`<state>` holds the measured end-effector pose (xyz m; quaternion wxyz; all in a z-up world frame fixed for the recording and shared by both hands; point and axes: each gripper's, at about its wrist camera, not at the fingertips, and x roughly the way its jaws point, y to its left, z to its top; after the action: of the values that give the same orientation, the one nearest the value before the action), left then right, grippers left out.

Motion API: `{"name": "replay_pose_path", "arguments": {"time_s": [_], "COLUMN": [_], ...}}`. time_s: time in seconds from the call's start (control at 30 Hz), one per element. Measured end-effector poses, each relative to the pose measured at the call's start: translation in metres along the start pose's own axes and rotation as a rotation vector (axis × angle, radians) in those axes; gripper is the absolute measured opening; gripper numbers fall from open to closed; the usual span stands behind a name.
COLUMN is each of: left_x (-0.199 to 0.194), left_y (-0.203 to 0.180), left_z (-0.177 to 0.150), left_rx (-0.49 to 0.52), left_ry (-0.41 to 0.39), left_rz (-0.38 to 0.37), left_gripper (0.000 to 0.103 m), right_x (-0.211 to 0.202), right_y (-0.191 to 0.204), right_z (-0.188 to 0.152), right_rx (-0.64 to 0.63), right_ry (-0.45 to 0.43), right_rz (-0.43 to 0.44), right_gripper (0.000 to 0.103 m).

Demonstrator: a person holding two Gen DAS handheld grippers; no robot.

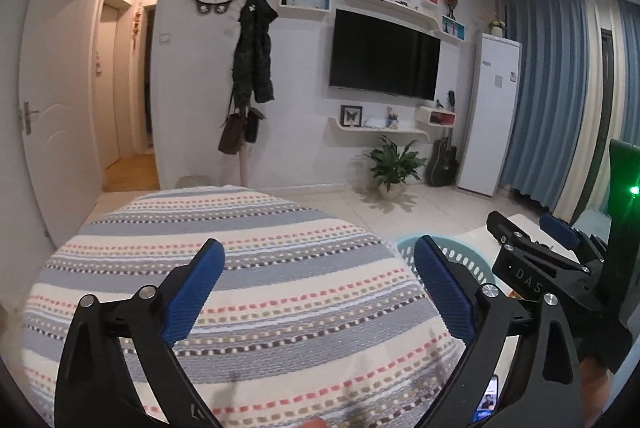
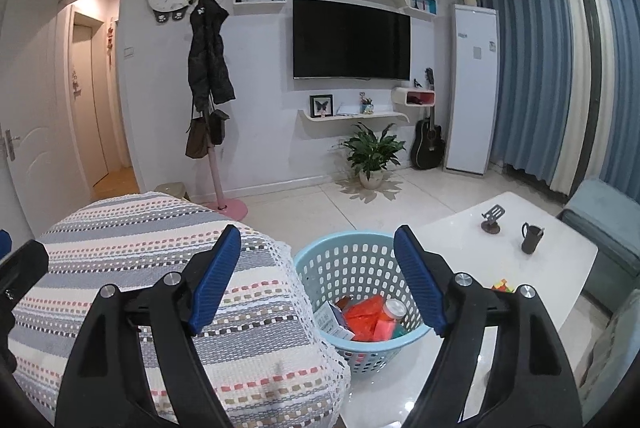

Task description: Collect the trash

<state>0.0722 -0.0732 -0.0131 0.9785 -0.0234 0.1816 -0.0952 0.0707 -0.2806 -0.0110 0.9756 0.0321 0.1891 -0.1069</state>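
Observation:
A light blue perforated basket (image 2: pixel 360 260) stands on the white coffee table (image 2: pixel 520 268), beside a striped cushioned sofa arm (image 2: pixel 160 268). It holds an orange bag (image 2: pixel 366 316), a small box (image 2: pixel 332 320) and a capped bottle (image 2: pixel 394 310). My right gripper (image 2: pixel 318 284) is open and empty, above and in front of the basket. My left gripper (image 1: pixel 320 288) is open and empty over the striped sofa arm (image 1: pixel 240 248). The basket rim (image 1: pixel 460 252) shows in the left wrist view, partly hidden behind the left gripper's right finger. The right gripper (image 1: pixel 536 240) shows at the right of that view.
On the white table stand a dark mug (image 2: pixel 531 238), a small phone stand (image 2: pixel 493 218) and colourful bits (image 2: pixel 503 286). A phone (image 1: pixel 489 402) lies low in the left wrist view. A potted plant (image 2: pixel 372 156), coat rack (image 2: pixel 212 88), guitar (image 2: pixel 429 136) and grey-blue seat (image 2: pixel 604 220) stand on the floor.

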Motion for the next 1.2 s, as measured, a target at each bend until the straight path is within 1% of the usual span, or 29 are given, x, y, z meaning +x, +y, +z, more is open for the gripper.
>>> {"name": "replay_pose_path", "arguments": {"time_s": [0.07, 0.17, 0.27, 0.37, 0.7, 0.93, 1.2], "left_x": [-0.002, -0.006, -0.009, -0.014, -0.034, -0.041, -0.046], "left_y": [0.004, 0.006, 0.007, 0.008, 0.014, 0.018, 0.021], "left_z": [-0.001, 0.0, 0.0, -0.002, -0.007, -0.01, -0.013], "left_rx": [-0.007, -0.012, 0.004, -0.005, -0.014, -0.026, -0.028], "left_ry": [0.001, 0.002, 0.0, -0.003, -0.038, -0.031, -0.025], "left_rz": [0.01, 0.002, 0.016, 0.02, 0.041, 0.037, 0.029], "left_gripper": [0.093, 0.093, 0.093, 0.094, 0.095, 0.095, 0.095], "right_x": [-0.003, -0.011, -0.018, -0.023, -0.038, -0.048, -0.054], "right_y": [0.003, 0.01, 0.01, 0.01, 0.016, 0.025, 0.023], "right_z": [0.001, 0.002, 0.002, 0.003, -0.001, -0.004, -0.005], "right_rx": [-0.005, -0.022, -0.002, 0.015, -0.001, -0.028, -0.027], "right_ry": [-0.01, -0.032, -0.053, -0.06, -0.074, -0.091, -0.086], "right_rz": [0.001, 0.0, -0.002, 0.006, -0.001, -0.009, -0.017], "right_gripper": [0.076, 0.078, 0.084, 0.084, 0.084, 0.085, 0.085]}}
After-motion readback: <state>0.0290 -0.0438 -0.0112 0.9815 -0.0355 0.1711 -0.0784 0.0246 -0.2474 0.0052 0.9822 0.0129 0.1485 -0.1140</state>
